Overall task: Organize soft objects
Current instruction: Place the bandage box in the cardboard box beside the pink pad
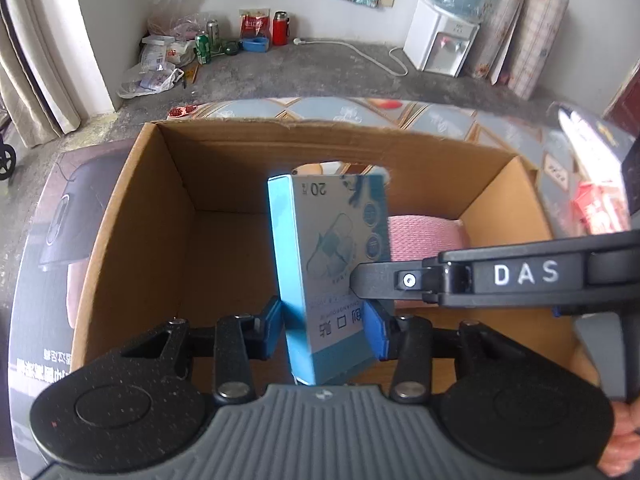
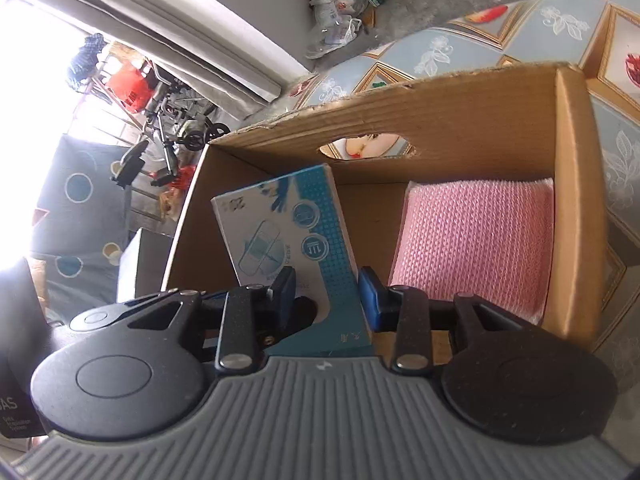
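A blue-and-white bandage box [image 1: 332,248] [image 2: 280,232] hangs upright over the open cardboard box [image 1: 144,220] [image 2: 440,120]. My left gripper [image 1: 325,330] is shut on its lower part, a blue pad on each side. My right gripper [image 2: 328,298] is also shut on the bandage box. In the left wrist view, one of its fingers [image 1: 380,280] reaches in from the right onto the printed face. A pink knitted cloth [image 1: 424,236] [image 2: 472,240] lies folded on the cardboard box's floor at the right. The floor on the left is bare.
The cardboard box stands on a table with a blue patterned cloth [image 1: 320,110] [image 2: 460,52]. A dark printed carton [image 1: 52,240] lies against its left side. On the floor beyond are bags and cans [image 1: 192,52] and a water dispenser [image 1: 440,44]. A hand [image 1: 624,440] shows at the lower right.
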